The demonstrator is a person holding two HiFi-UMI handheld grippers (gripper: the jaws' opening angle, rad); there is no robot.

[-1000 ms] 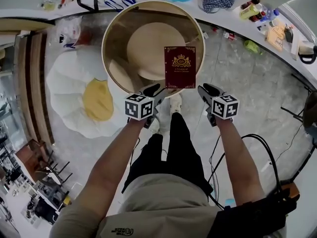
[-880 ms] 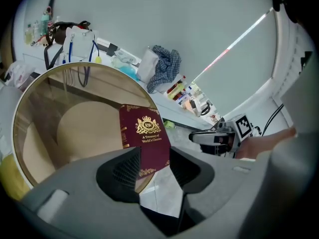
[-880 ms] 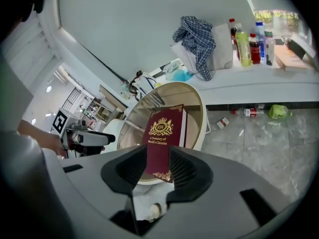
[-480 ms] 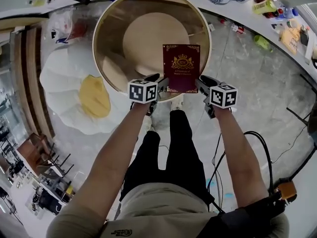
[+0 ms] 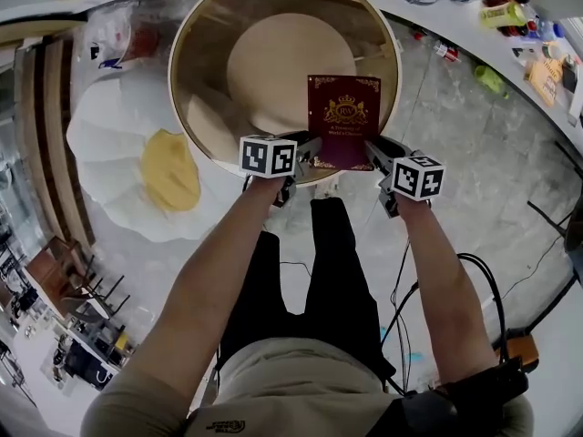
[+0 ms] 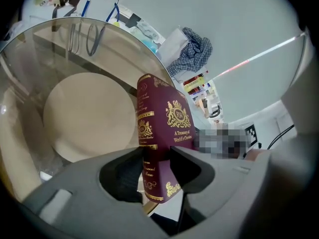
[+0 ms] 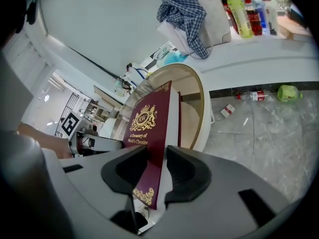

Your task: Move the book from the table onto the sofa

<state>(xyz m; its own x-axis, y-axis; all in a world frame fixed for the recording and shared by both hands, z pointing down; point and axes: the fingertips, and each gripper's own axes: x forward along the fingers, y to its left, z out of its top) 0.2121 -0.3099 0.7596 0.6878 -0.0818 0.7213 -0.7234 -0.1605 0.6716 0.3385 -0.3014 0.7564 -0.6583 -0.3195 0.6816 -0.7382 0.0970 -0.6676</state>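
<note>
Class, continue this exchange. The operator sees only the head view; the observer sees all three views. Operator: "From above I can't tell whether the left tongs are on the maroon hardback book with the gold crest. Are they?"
Observer: Yes. In the left gripper view, the maroon hardback book has its spine corner between the left tongs. They have just been closing and look clamped on it.
Operator: And the right side?
Observer: In the right gripper view, the right tongs have just been closing too. The book's corner with the white page edge sits between them, apparently gripped.
</note>
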